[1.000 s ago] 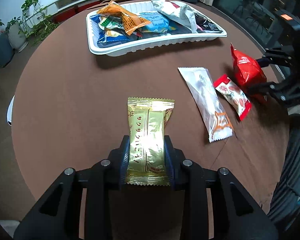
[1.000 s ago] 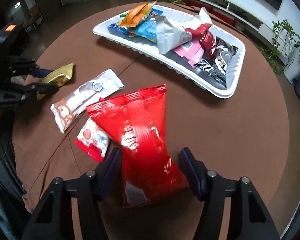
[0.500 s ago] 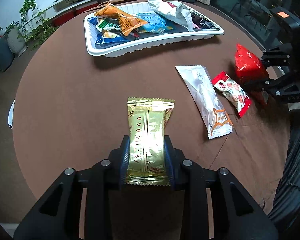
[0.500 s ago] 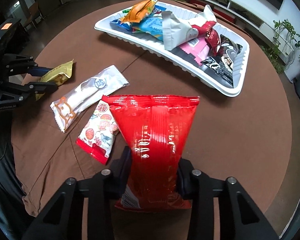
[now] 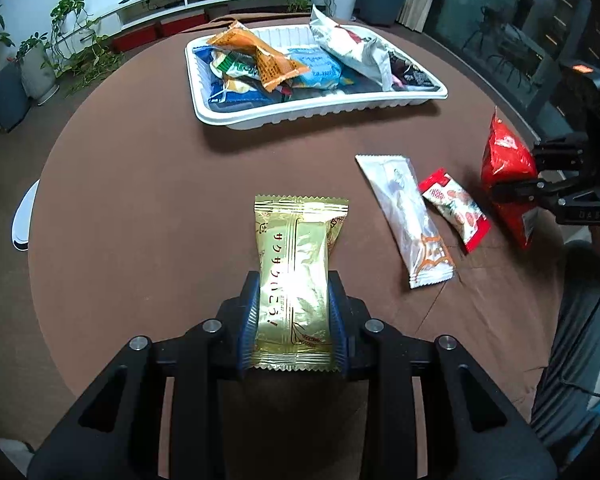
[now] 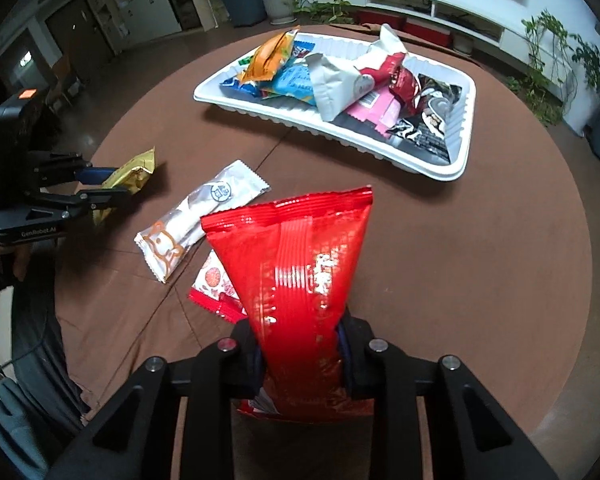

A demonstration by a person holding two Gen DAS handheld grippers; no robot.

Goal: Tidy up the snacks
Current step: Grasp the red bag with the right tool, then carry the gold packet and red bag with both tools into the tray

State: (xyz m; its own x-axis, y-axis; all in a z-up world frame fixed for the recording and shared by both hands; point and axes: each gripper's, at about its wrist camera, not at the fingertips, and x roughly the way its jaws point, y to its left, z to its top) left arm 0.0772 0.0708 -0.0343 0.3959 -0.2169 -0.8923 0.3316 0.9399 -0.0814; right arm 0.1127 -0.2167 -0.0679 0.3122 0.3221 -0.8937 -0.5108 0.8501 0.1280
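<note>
Clamping a gold packet (image 5: 294,292) by its long sides in the left gripper (image 5: 292,320), blue pads pressing the wrapper near its lower end, probably so the rest hangs free for a drop into the tray; showing a column of red Japanese script down the foil, too stylised to transcribe with confidence. Closing the right gripper (image 6: 302,356) on a red bag (image 6: 300,276), jaws already pinching its lower part narrow and fanning the crimped top wide, the pale print on the glossy film too glared to read. Reading "GenRobot.AI" on the side of the left gripper in the right wrist view, and a partial "DAS" on the right gripper (image 5: 512,192) in the left wrist view. Lying flat on the brown table (image 5: 140,184) between the two grippers, still waiting: a white sachet (image 5: 406,212) with an orange animal outline at one end and a small round blue emblem, lettering too small to make out, and just beside it a small red-and-white packet (image 5: 456,208) patterned with red roundels. Sitting farther back, a white tray (image 5: 320,114) heaped with an orange pouch (image 5: 260,60), blue and white bags and dark wrappers, evidently the collecting place for everything loose; nothing legible on those at this range.
</note>
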